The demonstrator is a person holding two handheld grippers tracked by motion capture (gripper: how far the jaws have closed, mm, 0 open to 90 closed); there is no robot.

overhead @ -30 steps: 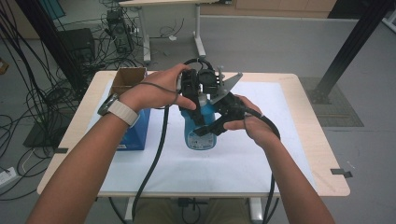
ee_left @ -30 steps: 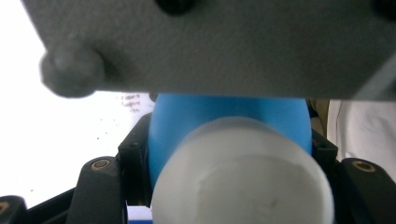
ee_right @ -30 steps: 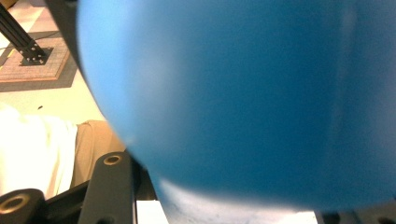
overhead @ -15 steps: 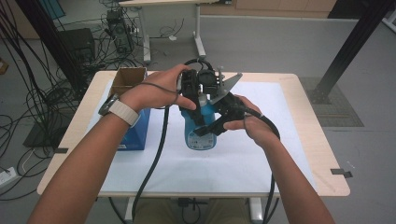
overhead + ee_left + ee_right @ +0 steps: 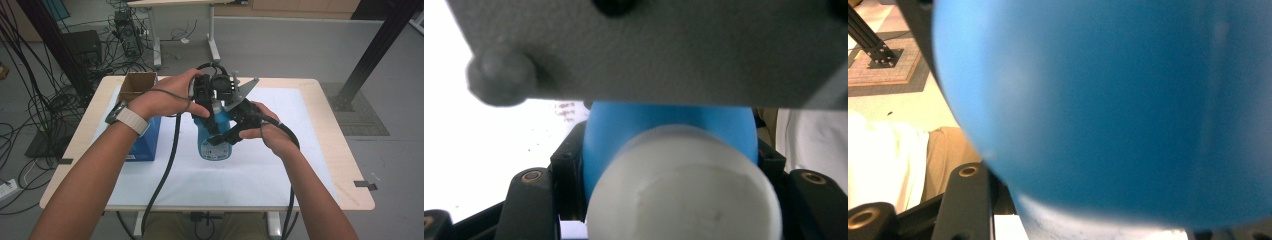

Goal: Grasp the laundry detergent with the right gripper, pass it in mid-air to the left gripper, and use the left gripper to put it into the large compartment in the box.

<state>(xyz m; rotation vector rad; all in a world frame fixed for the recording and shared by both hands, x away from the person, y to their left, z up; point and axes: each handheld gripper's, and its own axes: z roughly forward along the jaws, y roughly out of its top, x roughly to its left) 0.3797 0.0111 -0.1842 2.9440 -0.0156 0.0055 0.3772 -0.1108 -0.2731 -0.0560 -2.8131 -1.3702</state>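
your counter (image 5: pixel 340 165), a pale wooden top under a white sheet (image 5: pixel 200 180), carries everything here, with grey floor and tangled cables behind it. on the sheet's left side sits a blue box (image 5: pixel 145 142), partly hidden by your left forearm, and just behind it an open cardboard box (image 5: pixel 136 85) near the counter's far left corner. upright at the middle of the sheet stands the blue bottle (image 5: pixel 212 142), label facing you and base on the white surface. your left claw (image 5: pixel 212 97) comes down over the top of the bottle, and in the left gripper view the white cap (image 5: pixel 684 190) sits right between its black jaws, which are drawn in as far as they go around it, so the cap looks gripped. your right claw (image 5: pixel 230 131) reaches in from the right at the height of the bottle's body; in the right gripper view the blue wall (image 5: pixel 1108 110) of the bottle presses close to the lens and sits between the jaws, which are likewise drawn tight on it. the grey three-cornered plate (image 5: pixel 241 92) atop your right claw tilts up just beside the left one, the two crowded together over the bottle. a watch with a pale strap (image 5: pixel 127 119) rides your left wrist.
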